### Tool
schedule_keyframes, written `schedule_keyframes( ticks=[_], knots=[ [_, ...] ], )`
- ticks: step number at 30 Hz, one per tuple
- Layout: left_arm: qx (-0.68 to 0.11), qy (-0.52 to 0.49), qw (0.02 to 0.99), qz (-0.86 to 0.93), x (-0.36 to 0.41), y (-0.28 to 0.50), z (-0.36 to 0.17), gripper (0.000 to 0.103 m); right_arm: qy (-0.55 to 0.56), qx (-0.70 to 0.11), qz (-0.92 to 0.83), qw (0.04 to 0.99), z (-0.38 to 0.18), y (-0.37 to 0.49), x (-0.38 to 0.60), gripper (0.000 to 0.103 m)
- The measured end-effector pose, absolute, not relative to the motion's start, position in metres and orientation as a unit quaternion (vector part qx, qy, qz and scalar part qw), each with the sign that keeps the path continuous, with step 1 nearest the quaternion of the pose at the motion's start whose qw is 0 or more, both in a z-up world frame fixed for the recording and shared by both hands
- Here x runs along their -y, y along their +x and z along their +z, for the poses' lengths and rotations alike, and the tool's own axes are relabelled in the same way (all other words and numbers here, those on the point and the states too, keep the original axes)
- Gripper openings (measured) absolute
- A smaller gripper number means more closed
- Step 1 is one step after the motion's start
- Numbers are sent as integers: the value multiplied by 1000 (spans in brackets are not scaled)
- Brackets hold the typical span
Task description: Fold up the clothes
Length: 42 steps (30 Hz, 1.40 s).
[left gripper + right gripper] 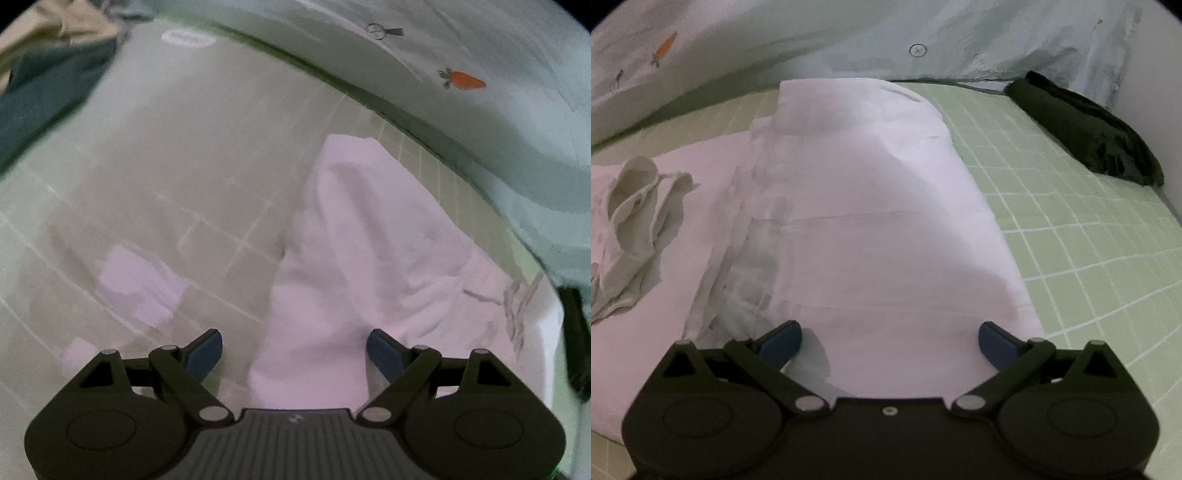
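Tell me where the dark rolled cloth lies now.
In the right wrist view, the dark rolled cloth lies far right on the green grid mat, right of the white garment.

Black hand-held gripper [890, 338] (blue pads [781, 343])

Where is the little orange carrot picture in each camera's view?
Left wrist view: the carrot is at the upper right, printed on the pale blue cloth behind the mat.
Right wrist view: the carrot is at the upper left, on the same pale blue cloth.
Shared landmark: the folded white garment lying on the green grid mat, in front of both open grippers.
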<state>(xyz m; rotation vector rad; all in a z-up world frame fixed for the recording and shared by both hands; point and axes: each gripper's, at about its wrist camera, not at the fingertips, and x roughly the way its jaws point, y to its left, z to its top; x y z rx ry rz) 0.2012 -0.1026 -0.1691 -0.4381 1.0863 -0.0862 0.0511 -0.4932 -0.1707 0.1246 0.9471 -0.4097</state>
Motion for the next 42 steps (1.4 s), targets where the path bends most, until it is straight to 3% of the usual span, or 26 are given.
schedule_keyframes(
  ticks=[2, 3, 4, 5, 8, 12, 25, 34, 36, 40, 42],
  knots=[
    [-516, -224, 826, -41, 102, 203, -174, 85, 50, -450, -188, 872, -168, 52, 489, 103],
    [-516, -228, 824, -41, 103, 204, -174, 78, 46, -448, -183, 874, -167, 52, 488, 103],
    [-518, -233, 822, -43, 104, 203, -173, 68, 50, -448, -180, 875, -166, 51, 487, 103],
    [-520, -238, 819, -46, 105, 203, -172, 50, 54, -447, -177, 875, -165, 50, 487, 102],
    [-514, -249, 818, -66, 110, 201, -164, 22, 69, -444, -185, 874, -161, 49, 489, 99],
    [-481, -251, 836, -88, 119, 193, -138, 13, 75, -431, -208, 875, -152, 45, 495, 99],
    [-407, -189, 862, -236, 237, 163, -46, 11, 150, -405, -255, 865, -141, 2, 561, 99],
    [-456, -112, 824, -316, 343, 160, -68, 15, 179, -390, -268, 863, -145, 3, 604, 99],
    [-476, -96, 808, -333, 358, 163, -80, 26, 191, -387, -269, 861, -147, 7, 610, 99],
    [-502, -90, 777, -369, 375, 166, -86, 34, 196, -388, -262, 862, -149, 10, 609, 99],
    [-493, -96, 773, -386, 374, 163, -83, 60, 197, -387, -255, 864, -150, 10, 606, 99]
  ],
)
